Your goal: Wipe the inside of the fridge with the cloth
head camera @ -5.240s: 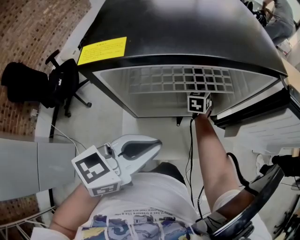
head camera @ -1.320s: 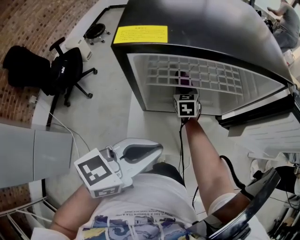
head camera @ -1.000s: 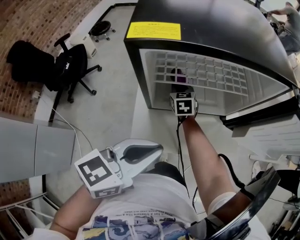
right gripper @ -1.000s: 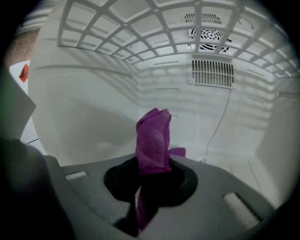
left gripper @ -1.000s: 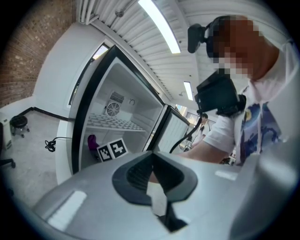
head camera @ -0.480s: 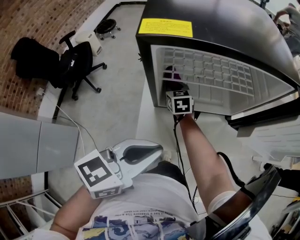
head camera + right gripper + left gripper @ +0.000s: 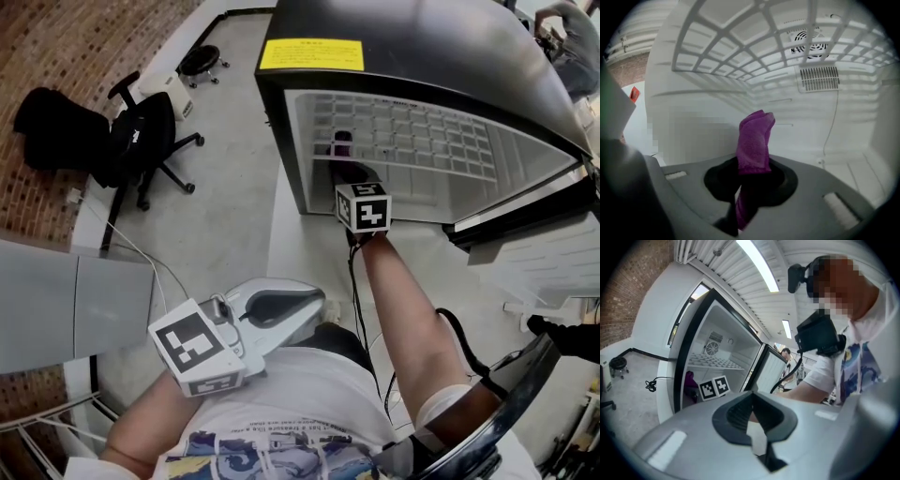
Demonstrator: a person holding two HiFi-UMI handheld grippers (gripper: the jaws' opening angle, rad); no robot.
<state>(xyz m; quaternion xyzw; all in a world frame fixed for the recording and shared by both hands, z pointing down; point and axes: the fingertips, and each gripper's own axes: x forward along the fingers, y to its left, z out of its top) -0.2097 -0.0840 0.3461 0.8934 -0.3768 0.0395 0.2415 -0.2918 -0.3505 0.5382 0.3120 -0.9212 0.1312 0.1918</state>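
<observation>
**Purple cloth clamped inside the fridge, ready to wipe**

Purple and fuzzy like terry, the cloth [image 7: 755, 138] stands upright in the right gripper [image 7: 749, 187]. Its jaws are clenched on the cloth's bunched lower part, and a folded tuft rises free above them. This gripper reaches into the open fridge [image 7: 281, 122], under the fridge's white wire shelf [image 7: 740, 51] and towards the left side of its opening. The tuft faces the fridge's back wall, below the fan grille [image 7: 813, 48], and looks clear of every surface.

The cloth seems light, soft and limp, so it should fold flat under pressure rather than push back. The present low hold on the bunch looks sound, since it leaves a padded end to press on the liner. A hold nearer the tip would likely leave too little fabric to wipe with. The loose tuft could catch on the shelf's grid.

The left gripper [image 7: 752, 427] is outside the fridge, close to the person's body, its jaws pressed together on nothing.
</observation>
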